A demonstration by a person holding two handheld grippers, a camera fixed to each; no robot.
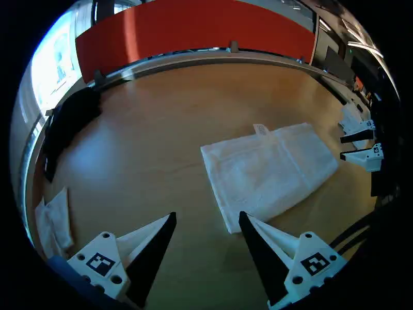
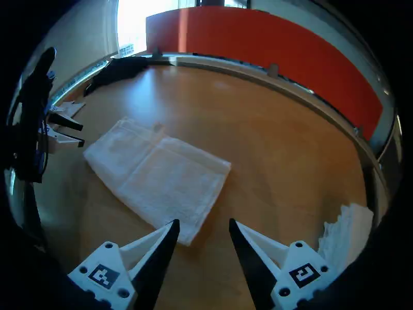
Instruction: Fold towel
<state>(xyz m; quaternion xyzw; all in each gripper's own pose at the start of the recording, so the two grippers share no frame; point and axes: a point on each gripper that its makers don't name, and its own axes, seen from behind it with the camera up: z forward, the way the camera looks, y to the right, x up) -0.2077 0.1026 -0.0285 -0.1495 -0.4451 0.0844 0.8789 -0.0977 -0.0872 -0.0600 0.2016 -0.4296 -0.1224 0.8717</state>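
Observation:
A white towel (image 1: 271, 168) lies folded into a flat rectangle on the wooden table (image 1: 155, 139), with a small label sticking out at its far edge. My left gripper (image 1: 206, 219) hovers open just short of the towel's near corner, its right fingertip close to that corner. In the right gripper view the same towel (image 2: 160, 178) lies ahead, and my right gripper (image 2: 204, 223) stands open above its near corner with nothing between the fingers. The right gripper (image 1: 356, 147) shows at the table's far right in the left gripper view; the left gripper (image 2: 64, 129) shows at the far left of the right gripper view.
A red panel (image 1: 196, 26) stands behind the table's far edge. A dark cloth (image 1: 69, 124) lies at the table's left side, also dark cloth (image 2: 118, 67) far back. More white cloth (image 1: 54, 222) sits near left; a white stack (image 2: 346, 232) sits near right.

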